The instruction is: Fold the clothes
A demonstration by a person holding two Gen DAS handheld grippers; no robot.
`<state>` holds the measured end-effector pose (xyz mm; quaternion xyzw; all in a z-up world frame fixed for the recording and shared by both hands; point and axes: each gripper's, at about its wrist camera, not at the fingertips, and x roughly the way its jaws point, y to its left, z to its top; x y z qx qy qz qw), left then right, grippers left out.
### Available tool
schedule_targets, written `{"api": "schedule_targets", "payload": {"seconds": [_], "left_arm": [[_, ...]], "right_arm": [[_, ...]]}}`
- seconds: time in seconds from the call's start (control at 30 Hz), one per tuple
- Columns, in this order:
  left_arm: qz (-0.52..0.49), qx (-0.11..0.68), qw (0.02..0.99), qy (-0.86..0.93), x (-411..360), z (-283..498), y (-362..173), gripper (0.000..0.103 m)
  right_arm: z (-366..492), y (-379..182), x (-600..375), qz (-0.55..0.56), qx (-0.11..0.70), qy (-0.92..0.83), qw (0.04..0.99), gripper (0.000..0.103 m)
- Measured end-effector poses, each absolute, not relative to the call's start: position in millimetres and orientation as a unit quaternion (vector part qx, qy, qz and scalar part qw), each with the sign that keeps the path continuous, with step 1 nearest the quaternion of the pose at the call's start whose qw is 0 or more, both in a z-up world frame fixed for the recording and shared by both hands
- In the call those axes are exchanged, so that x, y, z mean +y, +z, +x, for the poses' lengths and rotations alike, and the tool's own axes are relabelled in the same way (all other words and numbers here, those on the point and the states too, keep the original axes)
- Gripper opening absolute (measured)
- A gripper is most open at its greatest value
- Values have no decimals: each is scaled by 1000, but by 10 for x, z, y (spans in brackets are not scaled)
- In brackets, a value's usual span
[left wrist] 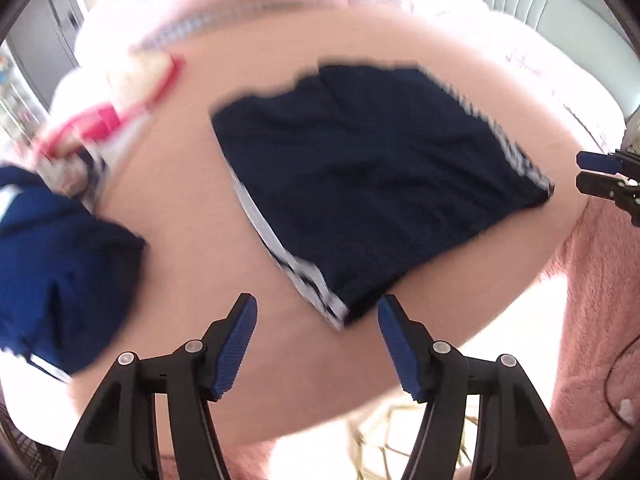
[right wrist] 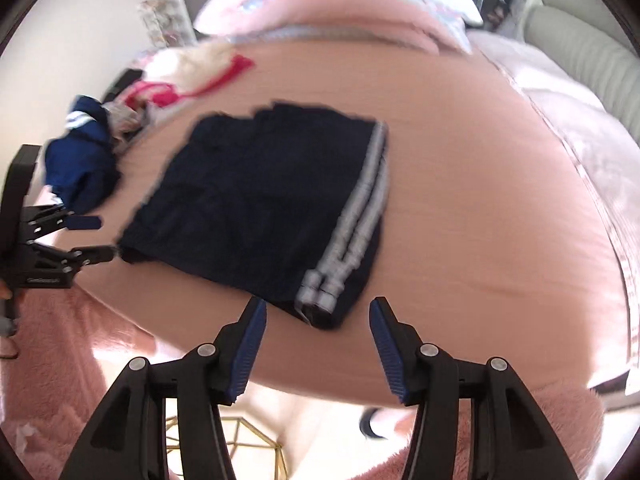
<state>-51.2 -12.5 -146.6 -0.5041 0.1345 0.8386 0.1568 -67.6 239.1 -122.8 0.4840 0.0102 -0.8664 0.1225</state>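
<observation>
Dark navy shorts [left wrist: 372,176] with white side stripes lie flat on a pink bed sheet [left wrist: 180,184]; they also show in the right wrist view [right wrist: 256,204]. My left gripper [left wrist: 316,316] is open and empty, just above the shorts' near striped corner. My right gripper [right wrist: 318,318] is open and empty, just short of the other striped corner. The right gripper shows at the right edge of the left wrist view [left wrist: 592,172], and the left gripper shows at the left edge of the right wrist view [right wrist: 96,238], by the shorts' corner.
A crumpled blue garment [left wrist: 60,280] lies to the left, also in the right wrist view [right wrist: 80,168]. Pink and white clothes [left wrist: 104,120] are piled behind it. Pillows [right wrist: 320,8] lie at the head. A fuzzy pink blanket [left wrist: 592,320] hangs at the bed's edge.
</observation>
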Motion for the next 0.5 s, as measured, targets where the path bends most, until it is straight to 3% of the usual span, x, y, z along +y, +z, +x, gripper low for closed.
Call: {"api": "schedule_targets", "payload": {"seconds": [0.07, 0.2, 0.37, 0.5], "left_arm": [[-489, 133, 161, 847, -102, -581, -1391, 45], [-487, 103, 163, 852, -103, -968, -1352, 32], [-492, 38, 197, 847, -189, -1603, -1376, 30], [-494, 33, 214, 842, 83, -2027, -1541, 30]], "right_arm": [[-730, -1144, 2379, 462, 8, -879, 123, 52], [-1114, -1106, 2359, 458, 35, -883, 93, 42], [-1769, -1077, 2482, 455, 42, -885, 86, 41], [-2385, -1315, 2592, 482, 50, -871, 78, 41]]}}
